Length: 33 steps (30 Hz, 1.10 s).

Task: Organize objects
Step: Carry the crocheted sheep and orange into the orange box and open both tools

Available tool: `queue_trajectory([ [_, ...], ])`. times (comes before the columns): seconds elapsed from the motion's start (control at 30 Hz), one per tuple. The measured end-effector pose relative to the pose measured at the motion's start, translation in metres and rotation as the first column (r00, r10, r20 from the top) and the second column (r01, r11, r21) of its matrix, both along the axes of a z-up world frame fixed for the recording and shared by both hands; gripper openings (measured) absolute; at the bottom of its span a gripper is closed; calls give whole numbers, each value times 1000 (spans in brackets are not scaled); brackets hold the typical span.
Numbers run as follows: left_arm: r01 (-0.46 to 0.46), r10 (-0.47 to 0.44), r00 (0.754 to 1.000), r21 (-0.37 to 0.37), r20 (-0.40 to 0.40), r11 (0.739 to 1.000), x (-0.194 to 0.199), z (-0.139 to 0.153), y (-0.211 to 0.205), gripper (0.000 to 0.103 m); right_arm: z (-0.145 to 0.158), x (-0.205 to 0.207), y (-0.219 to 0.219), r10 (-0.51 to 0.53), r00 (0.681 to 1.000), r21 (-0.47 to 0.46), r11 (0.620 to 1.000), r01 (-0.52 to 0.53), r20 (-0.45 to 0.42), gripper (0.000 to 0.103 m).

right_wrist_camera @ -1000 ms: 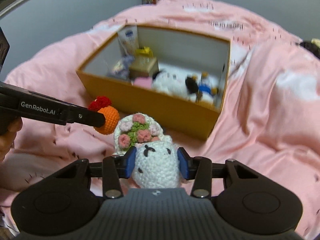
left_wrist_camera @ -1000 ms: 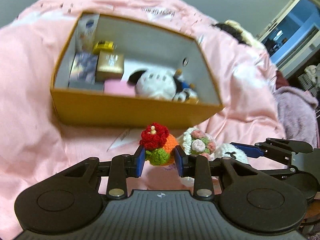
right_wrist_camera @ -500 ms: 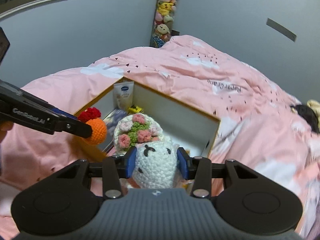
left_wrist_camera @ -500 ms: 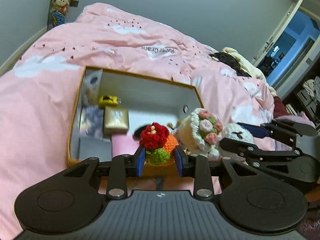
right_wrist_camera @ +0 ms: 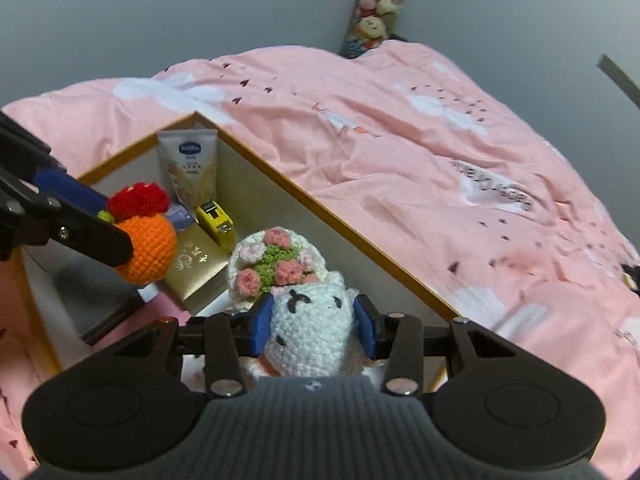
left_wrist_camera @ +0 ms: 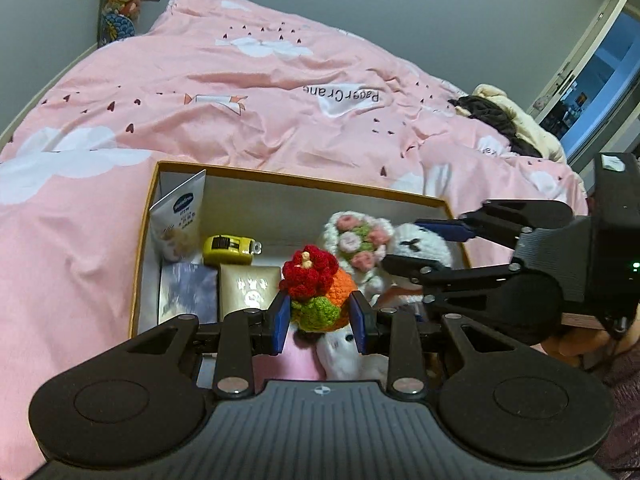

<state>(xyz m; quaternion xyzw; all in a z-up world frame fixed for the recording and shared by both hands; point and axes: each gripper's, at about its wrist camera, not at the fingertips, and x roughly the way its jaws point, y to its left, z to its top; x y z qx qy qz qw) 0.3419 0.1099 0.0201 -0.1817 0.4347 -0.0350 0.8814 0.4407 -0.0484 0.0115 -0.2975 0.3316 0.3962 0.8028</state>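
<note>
Pink duvet [left_wrist_camera: 256, 92] with white clouds, small dark hearts and upside-down lettering, spread rumpled across the whole bed. Column of stuffed toys [right_wrist_camera: 378, 4] hanging in the corner where the grey walls [left_wrist_camera: 460, 20] meet, just past the far end of the bed; heap of dark and cream clothing [left_wrist_camera: 504, 116] lying at the bed's right edge. Open white door [left_wrist_camera: 592, 64] beyond that heap, with a blue-lit room behind it.

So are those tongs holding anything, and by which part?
Left tongs pinch the orange crocheted fruit by its sides; right tongs clamp the white crocheted sheep by its head.
</note>
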Motion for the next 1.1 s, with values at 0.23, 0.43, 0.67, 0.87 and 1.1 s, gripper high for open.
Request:
queue_trajectory([
  [0.23,15,-16,999,-16,-47,1000,23,-22,3,36,-24,26,6,45,999,-71,996,-47,-29,46],
  [0.43,22,-24,997,-25,-71,999,34,-34,3,36,-39,19,6,117,992,-216,971,-103,55,48],
  [0.67,42,-43,995,-17,-85,999,42,-39,1,36,-29,17,-4,111,991,-223,970,-91,78,37],
  [0.87,64,-63,992,12,-111,998,54,-47,-7,36,-36,12,-1,99,992,-245,966,-78,76,26],
  [1.1,109,-97,985,76,-146,991,65,-59,-21,36,-21,14,-14,19,999,-133,991,-15,32,27],
])
